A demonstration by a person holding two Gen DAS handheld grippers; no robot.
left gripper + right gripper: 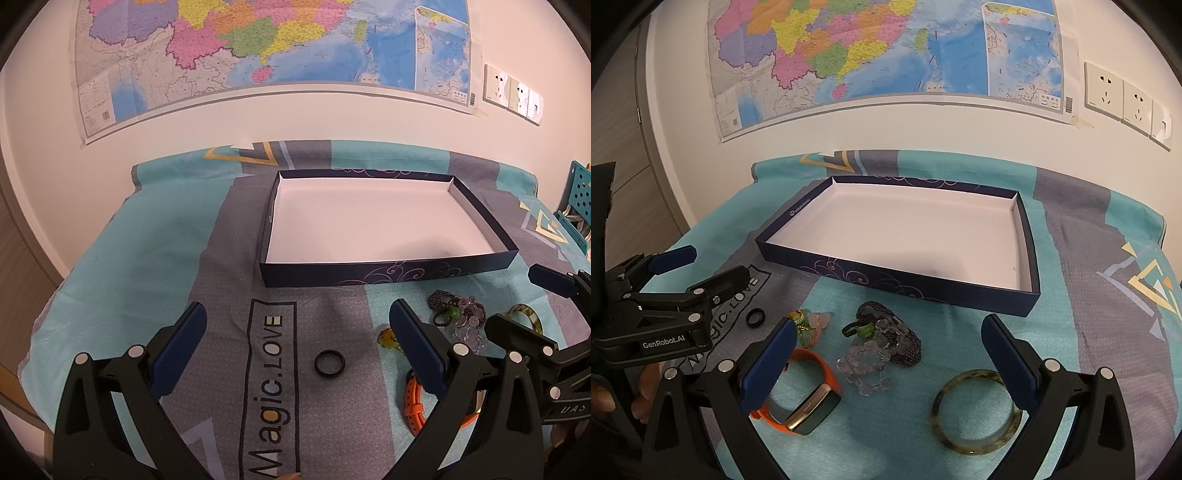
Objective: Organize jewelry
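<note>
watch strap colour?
Orange rubbery strap on the gold-edged, dark-faced smart watch. Clearest in the right wrist view.

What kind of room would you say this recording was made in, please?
Probably a room at home: a wall map and wall sockets hang above a table under a printed cloth holding jewelry and an open box.

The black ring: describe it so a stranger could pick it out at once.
Start at the shallow dark blue box on the patterned cloth, then come toward the camera to the printed "Magic.LOVE" label. The black ring lies flat just right of that lettering, apart from the other jewelry. It is small, plain and solid black, while the bracelets nearby are larger, colourful or beaded.
</note>
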